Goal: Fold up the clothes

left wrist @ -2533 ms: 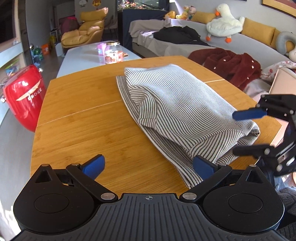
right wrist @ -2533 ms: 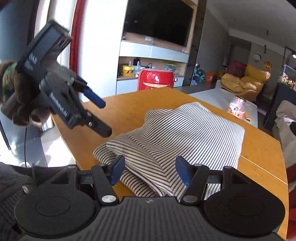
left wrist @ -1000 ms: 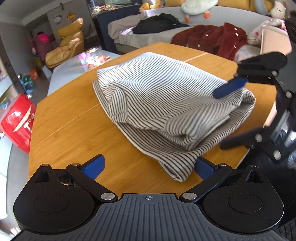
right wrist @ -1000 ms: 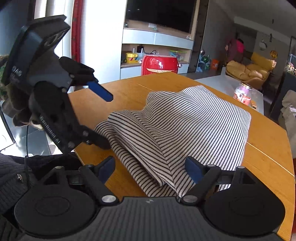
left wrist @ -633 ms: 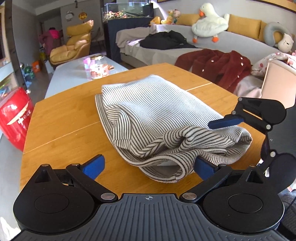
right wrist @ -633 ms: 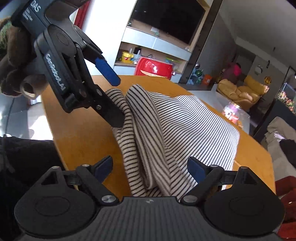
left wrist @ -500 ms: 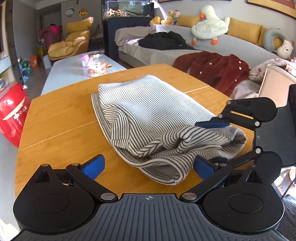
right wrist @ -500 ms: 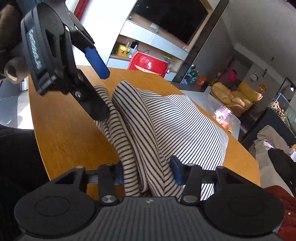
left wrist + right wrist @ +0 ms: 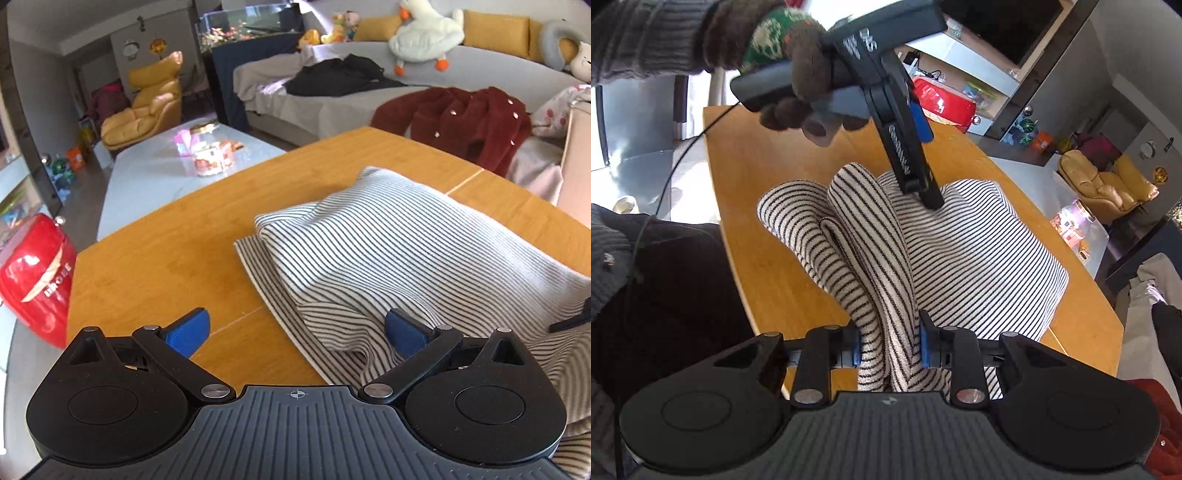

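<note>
A black-and-white striped garment [image 9: 388, 251] lies folded on the orange wooden table [image 9: 159, 258]. In the right wrist view my right gripper [image 9: 889, 350] is closing its jaws on a thick bunched fold of the striped garment [image 9: 967, 251], and both blue pads press into the cloth. The fold stands up off the table [image 9: 768, 273]. My left gripper [image 9: 295, 328] is open; its right finger lies over the garment's near edge and its left finger hangs above bare wood. From the right wrist view, a gloved hand [image 9: 798, 70] holds the left gripper [image 9: 927, 162], whose lower finger touches the garment's top.
A red appliance [image 9: 33, 280] stands past the table's left edge. Behind are a white low table with a jar [image 9: 207, 162], a yellow armchair [image 9: 147, 107] and a sofa with a dark red coat [image 9: 461, 122]. A person's dark clothing [image 9: 665, 295] is at the near table edge.
My right gripper went from wide open to shut on the garment's fold, which now stands bunched up. The left gripper moved from beside the near corner to over the garment's top.
</note>
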